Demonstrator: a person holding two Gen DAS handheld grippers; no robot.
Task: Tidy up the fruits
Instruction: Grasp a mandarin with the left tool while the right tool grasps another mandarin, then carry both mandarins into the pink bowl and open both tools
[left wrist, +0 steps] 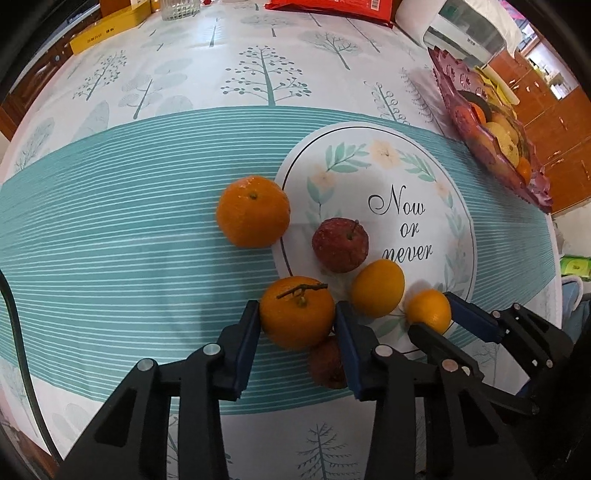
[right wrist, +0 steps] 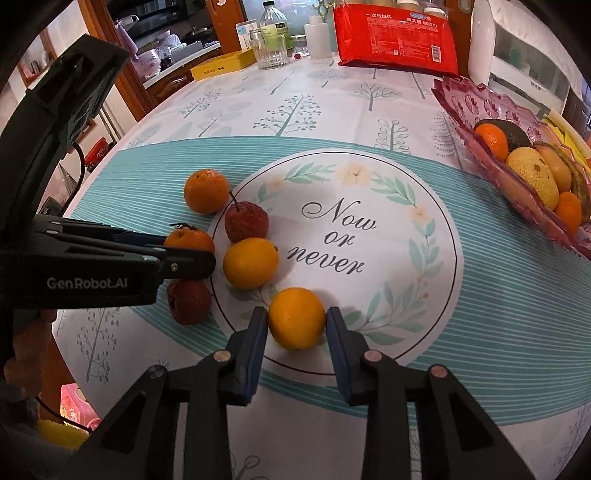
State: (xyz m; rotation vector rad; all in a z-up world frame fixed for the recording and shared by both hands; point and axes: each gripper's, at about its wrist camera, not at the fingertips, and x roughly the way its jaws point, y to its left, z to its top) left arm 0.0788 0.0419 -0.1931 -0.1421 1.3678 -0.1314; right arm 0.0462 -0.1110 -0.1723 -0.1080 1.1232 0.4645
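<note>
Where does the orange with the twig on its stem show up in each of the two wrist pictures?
Left wrist view: the twig-stemmed orange sits low centre, clamped in the left hand-held gripper.
Right wrist view: same orange at middle left, partly hidden behind that hand-held gripper's fingers.
Shared landmark: the "Now or never" lettering to its right.

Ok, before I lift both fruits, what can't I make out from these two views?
- Lower red apple: left wrist view, half hidden under the stemmed tangerine and left tongs; right wrist view, top covered by those tongs.
- Pink fruit bowl: far side cut off by both frame edges, lower fruit hidden.
- Red packet: print too small.
</note>
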